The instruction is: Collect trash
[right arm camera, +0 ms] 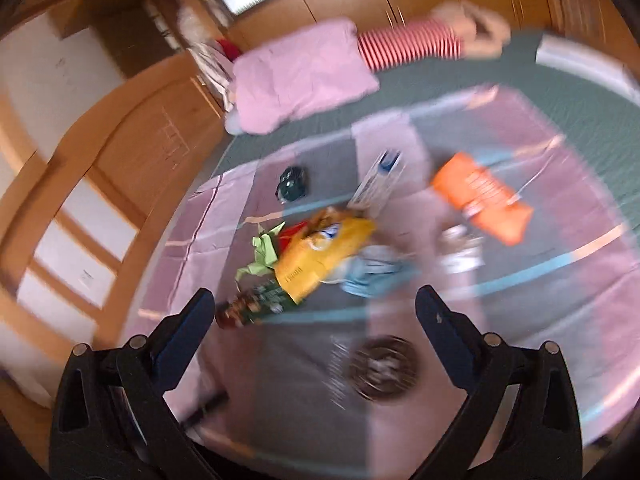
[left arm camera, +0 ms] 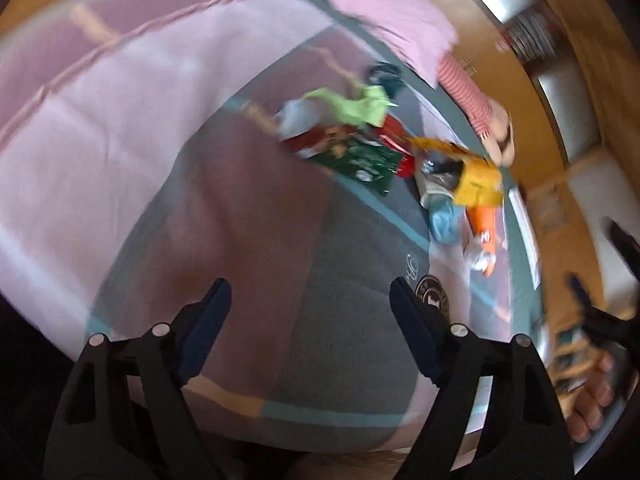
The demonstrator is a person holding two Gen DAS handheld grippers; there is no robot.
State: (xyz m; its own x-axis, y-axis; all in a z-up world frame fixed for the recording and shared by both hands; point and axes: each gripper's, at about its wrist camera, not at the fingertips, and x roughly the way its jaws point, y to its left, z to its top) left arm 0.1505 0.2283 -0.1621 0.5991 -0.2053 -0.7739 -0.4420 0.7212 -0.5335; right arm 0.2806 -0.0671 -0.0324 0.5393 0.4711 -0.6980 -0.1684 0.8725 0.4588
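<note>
So far we have gathered nothing: both our left gripper (left arm camera: 310, 328) and right gripper (right arm camera: 314, 340) hang apart and empty, while the trash (right arm camera: 320, 256) lies scattered on the bedspread (right arm camera: 540, 320) ahead.

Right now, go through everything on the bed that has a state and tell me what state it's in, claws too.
Left claw: open, nothing between the fingers.
Right claw: open, empty.
Yellow bag: lying crumpled on top of the trash pile.
Orange packet: lying flat, apart from the pile.
Green paper: crumpled, at the pile's edge.
Dark green wrapper: balled up, lying alone.
Pink pillow: lying at the bed's head.
</note>
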